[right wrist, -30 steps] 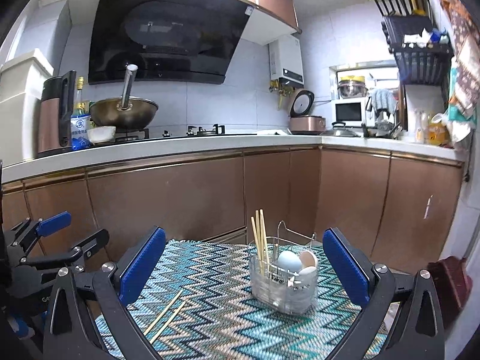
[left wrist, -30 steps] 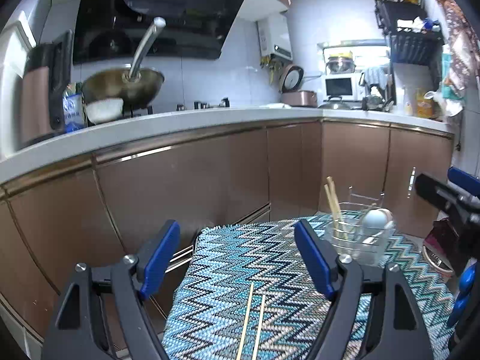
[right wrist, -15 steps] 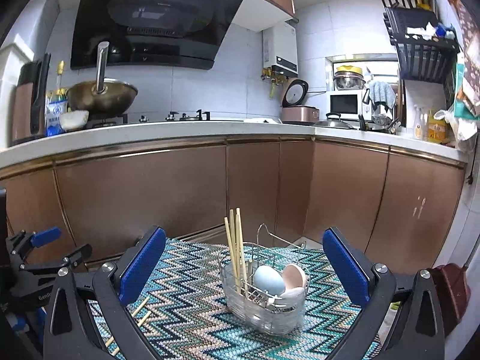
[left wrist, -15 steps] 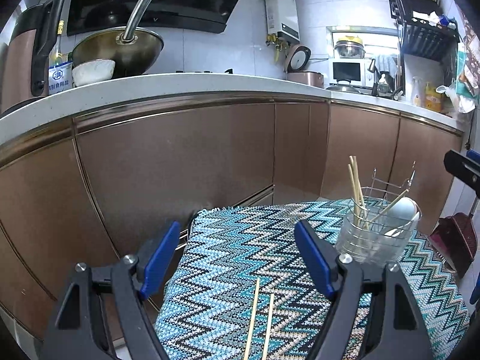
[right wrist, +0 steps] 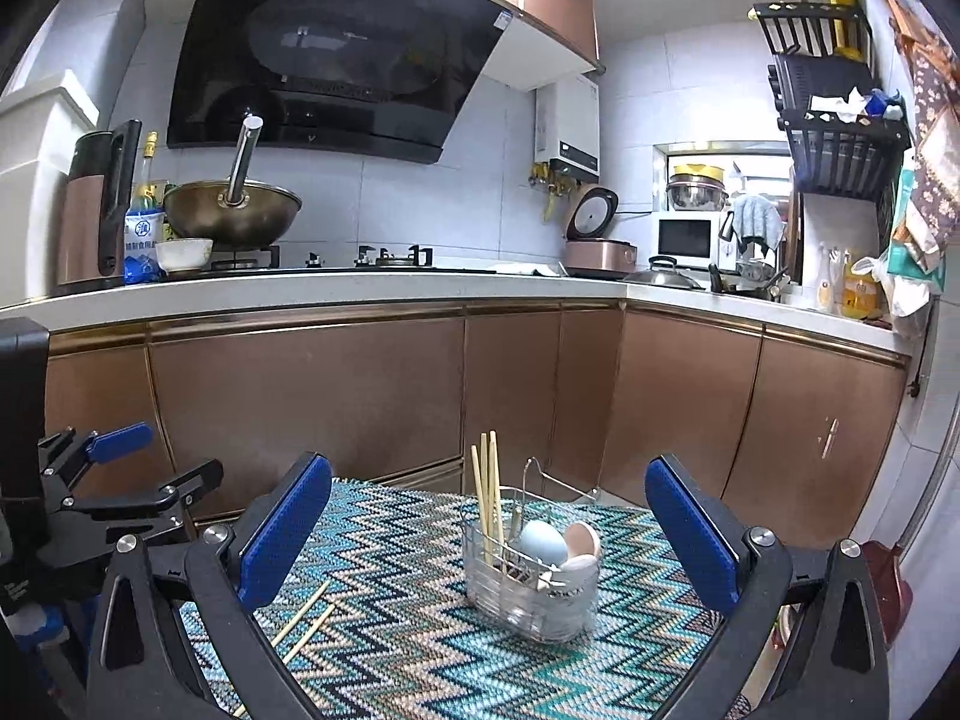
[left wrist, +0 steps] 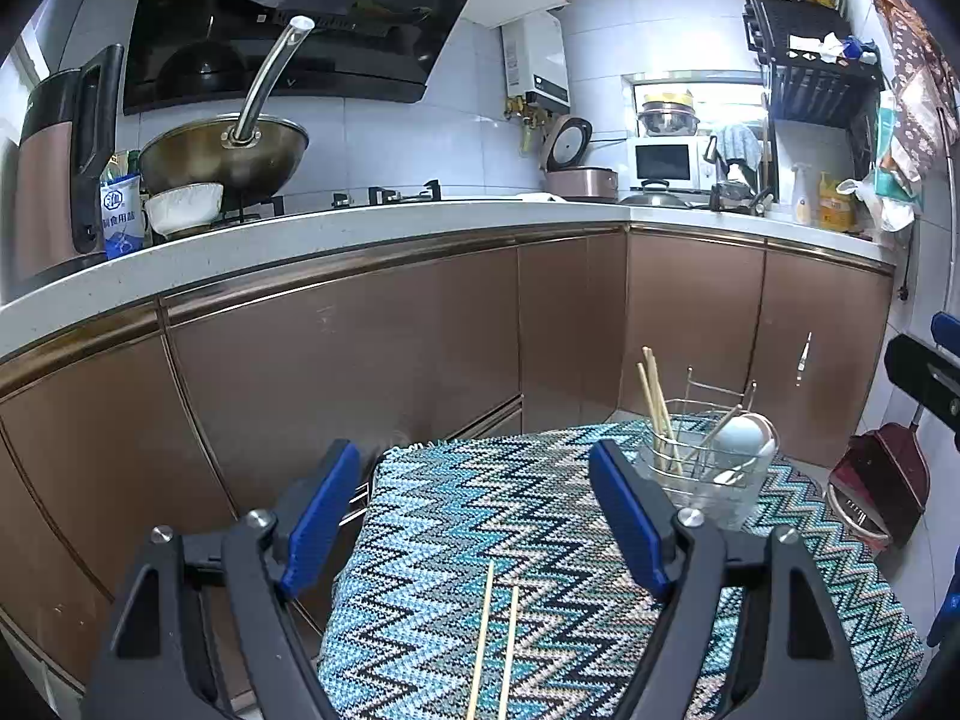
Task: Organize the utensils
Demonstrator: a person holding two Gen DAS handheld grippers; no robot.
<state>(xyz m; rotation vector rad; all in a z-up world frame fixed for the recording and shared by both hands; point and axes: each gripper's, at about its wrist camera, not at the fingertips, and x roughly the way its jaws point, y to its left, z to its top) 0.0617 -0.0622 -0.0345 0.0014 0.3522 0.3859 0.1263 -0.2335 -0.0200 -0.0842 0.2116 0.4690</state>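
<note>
loose chopsticks: near ends cut off at bottom frame edge | utensil holder: spoon handles hidden behind its wall | bottle label, left: text unreadable

A wok with a long upright handle sat on the stove, under a black range hood. A white bowl stood beside it on the white countertop. Further right stood a rice cooker with its lid up and a white microwave. Brown cabinet doors ran below.
</note>
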